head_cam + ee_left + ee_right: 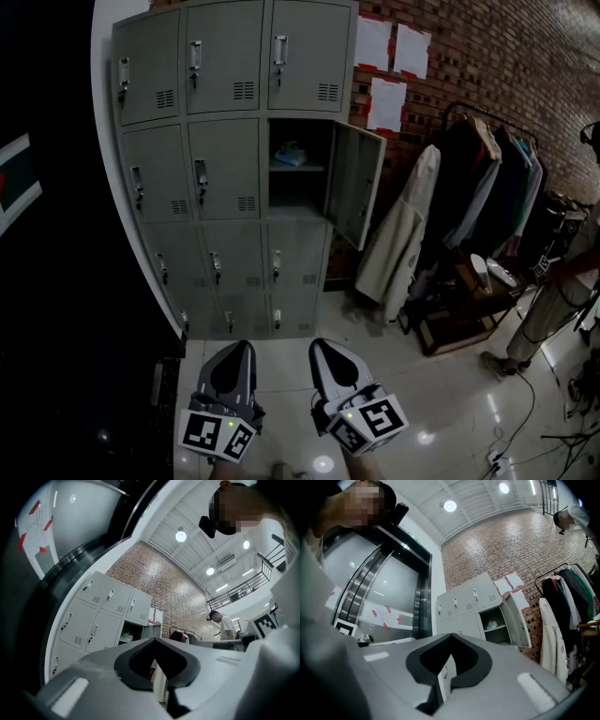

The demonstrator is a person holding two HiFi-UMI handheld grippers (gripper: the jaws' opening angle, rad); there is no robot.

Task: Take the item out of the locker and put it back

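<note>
Grey left gripper (240, 347): jaws clenched tip to tip, nothing between them; low in the head view.
Right gripper (324, 343): just beside the left; jaws likewise pressed together, empty.
Floor (441, 403): glossy pale tiles under both grippers.
Locker bank (225, 169): grey metal, three columns, well apart from the grippers.
Open locker (298, 192): right column, second row down; door (356, 183) swung out to the right.
Item (290, 155): pale bundle on the shelf inside the open locker; kind cannot be told.
Brick wall (487, 66): right of the lockers, white sheets (392, 56) fixed to it.
Clothes rail (487, 178): coats hanging.
Person (562, 291): right edge.
</note>
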